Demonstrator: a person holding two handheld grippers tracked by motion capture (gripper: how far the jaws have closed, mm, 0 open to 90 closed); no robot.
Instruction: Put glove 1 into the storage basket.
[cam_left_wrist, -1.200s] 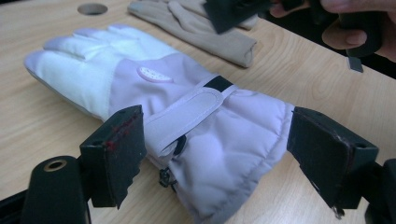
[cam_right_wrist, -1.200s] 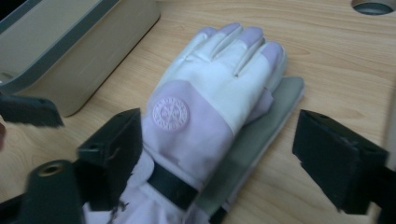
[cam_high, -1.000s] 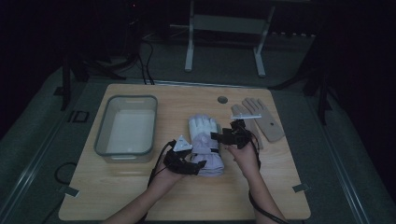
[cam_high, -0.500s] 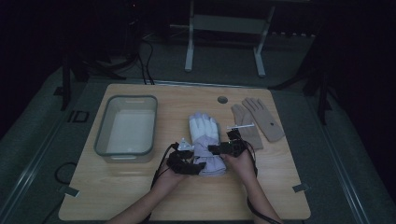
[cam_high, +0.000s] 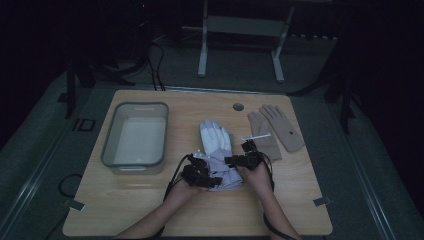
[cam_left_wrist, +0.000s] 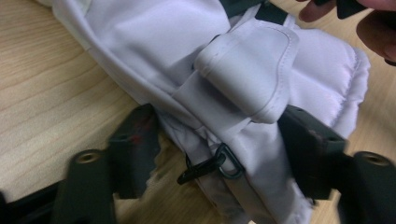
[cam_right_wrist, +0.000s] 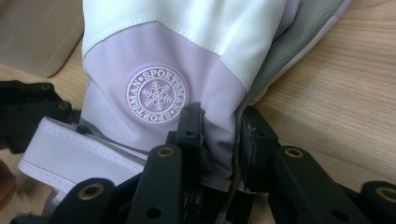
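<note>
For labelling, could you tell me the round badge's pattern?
A white snowflake on the lilac badge, clearest in the right gripper view.

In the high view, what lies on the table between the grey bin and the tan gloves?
The white ski glove lies between the grey bin and the tan gloves, with bare wood either side. The high view shows this.

The mitten (cam_right_wrist: 159, 56) was white and pale lilac, with a white snowflake badge (cam_right_wrist: 157, 94). The desk (cam_high: 150, 210) was light woodgrain, the glove (cam_high: 280, 127) tan, the bin (cam_high: 107, 155) grey.
</note>
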